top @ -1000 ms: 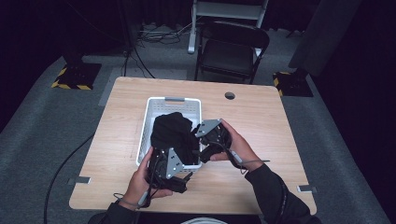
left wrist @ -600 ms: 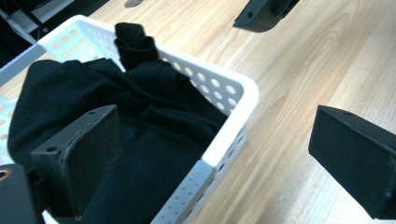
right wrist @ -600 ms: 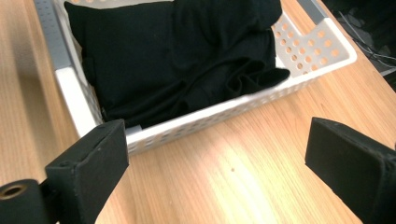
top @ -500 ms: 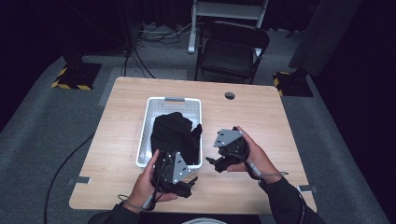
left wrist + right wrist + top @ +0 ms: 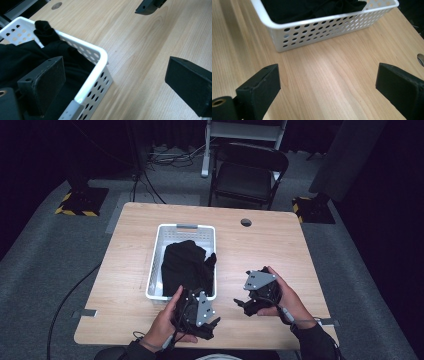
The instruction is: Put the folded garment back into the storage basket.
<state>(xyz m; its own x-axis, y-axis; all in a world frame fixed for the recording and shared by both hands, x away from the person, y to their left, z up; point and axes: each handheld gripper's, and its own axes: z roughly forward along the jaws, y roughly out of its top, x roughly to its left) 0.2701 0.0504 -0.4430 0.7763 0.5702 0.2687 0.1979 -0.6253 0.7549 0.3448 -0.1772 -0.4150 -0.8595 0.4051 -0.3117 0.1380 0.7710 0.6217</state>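
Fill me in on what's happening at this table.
A person holds a pair of tongs in each hand over a light wooden table. A black cloth garment lies bunched in the white perforated plastic basket, one fold draped over its rim. The left tongs and right tongs are both open, empty, near the basket's front end.

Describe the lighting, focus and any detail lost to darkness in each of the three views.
High view: the table is evenly lit while the surroundings fall off to near black; the black cloth in the white basket shows almost no folds. Left gripper view: bright, with the near wood grain slightly smeared and a highlight on the basket rim. Right gripper view: a pale band of light crosses the wood; the basket holes look sharp.
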